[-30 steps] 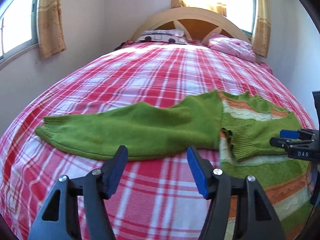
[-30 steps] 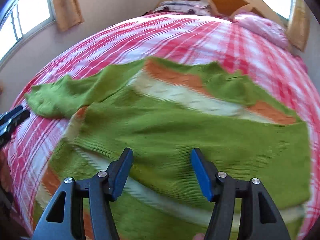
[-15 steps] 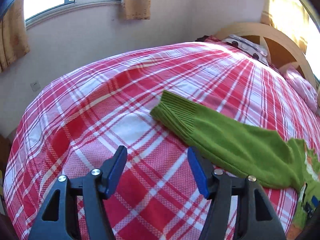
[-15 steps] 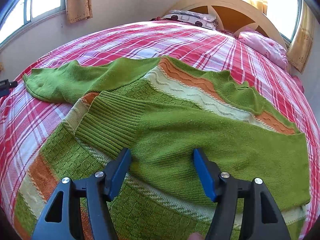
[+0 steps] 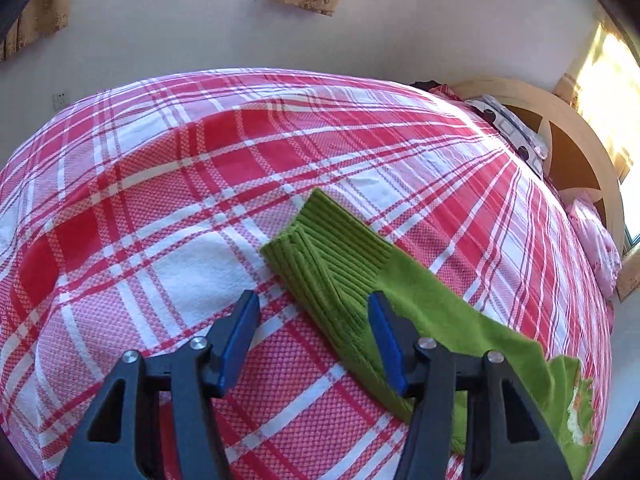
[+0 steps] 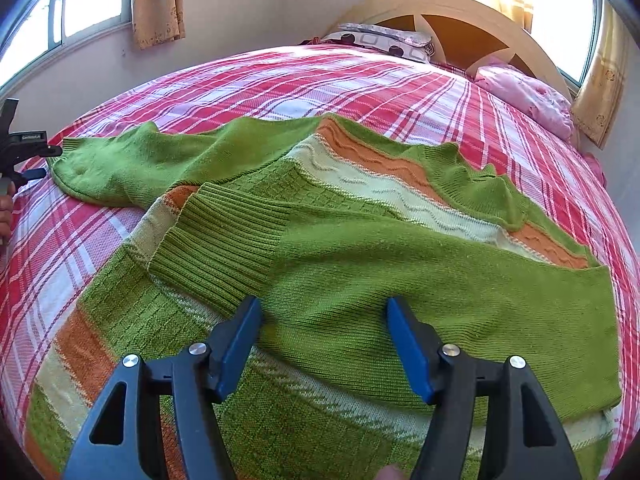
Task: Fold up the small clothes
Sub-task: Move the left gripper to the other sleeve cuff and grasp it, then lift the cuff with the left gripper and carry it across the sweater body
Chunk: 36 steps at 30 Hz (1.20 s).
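Note:
A small green knit sweater [image 6: 360, 240] with orange and cream stripes lies flat on the red plaid bed. One sleeve is folded across its body, with the ribbed cuff [image 6: 216, 248] at left. The other sleeve stretches out to the left; its ribbed cuff [image 5: 332, 256] lies just ahead of my left gripper [image 5: 314, 316], which is open and empty, the cuff's near edge between its fingers. My right gripper [image 6: 324, 320] is open and empty, low over the folded sleeve. The left gripper also shows at the left edge of the right wrist view [image 6: 22, 148].
The red and white plaid bedspread [image 5: 160, 200] covers the whole bed. A wooden headboard [image 6: 460, 12], a patterned pillow [image 6: 380, 40] and a pink pillow [image 6: 528, 100] are at the far end. A wall with curtained windows [image 6: 92, 4] runs along the left side.
My left gripper has swung left along the outstretched sleeve and closed in on its cuff. My right gripper has backed slightly and steadied over the folded sleeve. Both stay open.

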{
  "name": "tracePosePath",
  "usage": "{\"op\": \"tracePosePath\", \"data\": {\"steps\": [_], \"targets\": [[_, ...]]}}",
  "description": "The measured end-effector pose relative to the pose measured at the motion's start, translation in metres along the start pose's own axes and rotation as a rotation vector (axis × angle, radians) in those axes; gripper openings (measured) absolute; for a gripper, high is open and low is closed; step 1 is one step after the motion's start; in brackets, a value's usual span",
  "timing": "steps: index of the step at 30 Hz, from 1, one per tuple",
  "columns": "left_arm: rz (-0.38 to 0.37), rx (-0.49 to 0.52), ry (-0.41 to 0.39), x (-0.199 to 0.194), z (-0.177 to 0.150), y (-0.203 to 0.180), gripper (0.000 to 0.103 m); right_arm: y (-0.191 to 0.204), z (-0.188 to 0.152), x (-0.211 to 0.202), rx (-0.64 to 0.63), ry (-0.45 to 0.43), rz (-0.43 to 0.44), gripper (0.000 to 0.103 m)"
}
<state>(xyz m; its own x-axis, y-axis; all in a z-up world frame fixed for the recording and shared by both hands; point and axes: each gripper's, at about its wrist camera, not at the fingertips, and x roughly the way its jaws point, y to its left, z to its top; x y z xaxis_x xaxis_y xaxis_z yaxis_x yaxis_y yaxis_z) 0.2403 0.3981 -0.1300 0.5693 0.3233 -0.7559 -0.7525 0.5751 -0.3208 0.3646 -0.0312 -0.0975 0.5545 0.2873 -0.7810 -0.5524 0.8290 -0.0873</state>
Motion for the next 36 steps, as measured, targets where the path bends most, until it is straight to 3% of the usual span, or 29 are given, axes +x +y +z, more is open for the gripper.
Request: {"op": "tracePosePath", "data": {"steps": [4, 6, 8, 11, 27, 30, 36], "targets": [[-0.011, -0.026, -0.017, 0.005, 0.006, 0.002, 0.052, 0.0, 0.0, 0.0, -0.002, -0.002, -0.004, 0.067], [-0.009, -0.035, -0.027, 0.006, 0.007, 0.004, 0.042, 0.0, 0.0, 0.0, -0.002, -0.002, -0.004, 0.067], [-0.023, -0.034, -0.026, 0.008, 0.008, 0.005, 0.017, 0.0, 0.0, 0.0, -0.002, -0.002, -0.004, 0.067], [-0.041, -0.034, -0.023, 0.008, 0.008, 0.007, 0.006, 0.0, 0.0, 0.0, -0.002, -0.002, -0.003, 0.067], [-0.186, 0.044, -0.124, -0.049, 0.026, -0.032, 0.005, -0.008, 0.003, -0.001, 0.031, 0.006, 0.035, 0.069], [-0.22, 0.063, -0.127, -0.062, 0.026, -0.045, 0.005, -0.018, 0.006, -0.009, 0.072, -0.002, 0.091, 0.069], [-0.306, 0.112, -0.156, -0.097, 0.026, -0.073, 0.005, -0.047, 0.007, -0.041, 0.14, -0.048, 0.108, 0.069]]}}
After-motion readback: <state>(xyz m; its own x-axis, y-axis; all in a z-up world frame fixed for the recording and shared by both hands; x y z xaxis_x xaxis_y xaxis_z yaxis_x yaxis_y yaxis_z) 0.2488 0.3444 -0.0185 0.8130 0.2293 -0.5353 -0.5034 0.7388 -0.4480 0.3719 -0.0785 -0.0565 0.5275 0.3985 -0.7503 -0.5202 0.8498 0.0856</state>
